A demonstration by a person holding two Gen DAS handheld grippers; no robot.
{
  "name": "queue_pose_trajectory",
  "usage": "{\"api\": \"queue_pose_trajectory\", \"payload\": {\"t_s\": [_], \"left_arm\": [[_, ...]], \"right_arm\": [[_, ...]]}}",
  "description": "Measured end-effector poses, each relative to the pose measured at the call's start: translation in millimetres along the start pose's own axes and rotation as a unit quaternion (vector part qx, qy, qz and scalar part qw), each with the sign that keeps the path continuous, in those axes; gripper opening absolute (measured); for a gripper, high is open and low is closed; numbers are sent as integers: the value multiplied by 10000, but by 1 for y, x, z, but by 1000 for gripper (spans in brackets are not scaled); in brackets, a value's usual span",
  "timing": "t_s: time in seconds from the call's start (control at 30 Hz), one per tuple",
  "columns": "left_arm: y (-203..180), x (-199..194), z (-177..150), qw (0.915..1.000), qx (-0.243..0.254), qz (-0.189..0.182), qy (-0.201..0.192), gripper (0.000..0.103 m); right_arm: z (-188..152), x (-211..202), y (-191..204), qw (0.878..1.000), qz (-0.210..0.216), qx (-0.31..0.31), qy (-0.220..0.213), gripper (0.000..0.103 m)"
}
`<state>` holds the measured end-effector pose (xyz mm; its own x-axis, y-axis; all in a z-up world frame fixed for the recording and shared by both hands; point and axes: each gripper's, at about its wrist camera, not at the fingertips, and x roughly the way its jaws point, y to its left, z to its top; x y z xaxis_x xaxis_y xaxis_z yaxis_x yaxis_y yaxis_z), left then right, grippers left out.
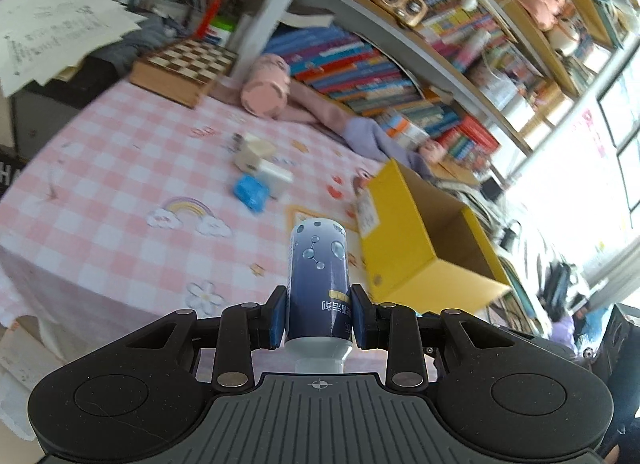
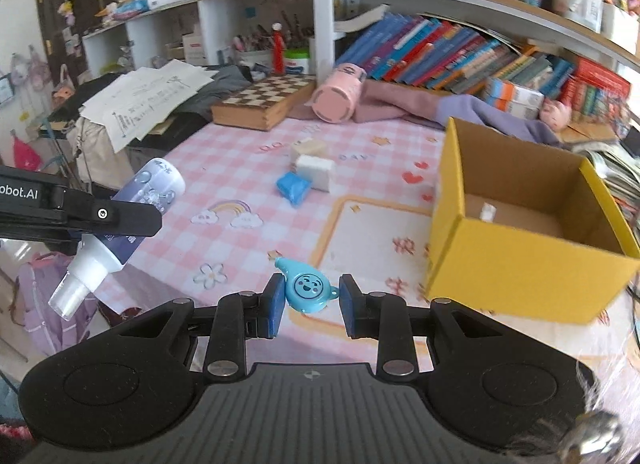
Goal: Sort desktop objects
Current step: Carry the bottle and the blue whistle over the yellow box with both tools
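My left gripper [image 1: 318,314] is shut on a dark blue spray bottle [image 1: 319,284] with a white cap, held in the air over the near table edge; the bottle also shows in the right wrist view [image 2: 136,215], tilted, cap down. My right gripper [image 2: 308,300] is shut on a light blue smiley whistle [image 2: 306,286], held above the pink checked tablecloth [image 2: 224,167]. An open yellow cardboard box [image 2: 516,264] stands to the right; a small white thing lies inside. It also shows in the left wrist view [image 1: 404,248].
On the cloth lie a blue packet [image 2: 294,185], a white block [image 2: 316,167] and a cream block [image 2: 308,147]. Behind are a chessboard box [image 2: 264,101], a tipped pink cup [image 2: 338,97], purple cloths [image 2: 472,109], loose papers [image 2: 148,99] and bookshelves [image 2: 460,55].
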<state>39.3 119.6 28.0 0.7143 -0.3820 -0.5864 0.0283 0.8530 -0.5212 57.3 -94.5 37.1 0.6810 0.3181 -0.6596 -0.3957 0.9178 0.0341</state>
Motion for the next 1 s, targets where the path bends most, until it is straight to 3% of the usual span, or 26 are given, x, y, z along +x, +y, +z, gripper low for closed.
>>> {"api": "queue_pose_trajectory", "payload": {"t_s": [0.53, 1.0], "left_arm": [[-38, 32, -18, 9953, 296, -719, 585, 31], [-102, 77, -30, 9815, 910, -1260, 1122, 31]], "right_arm": [[-36, -38, -36, 9951, -794, 575, 154, 27], [-69, -71, -89, 9814, -1436, 1271, 139, 27]]}}
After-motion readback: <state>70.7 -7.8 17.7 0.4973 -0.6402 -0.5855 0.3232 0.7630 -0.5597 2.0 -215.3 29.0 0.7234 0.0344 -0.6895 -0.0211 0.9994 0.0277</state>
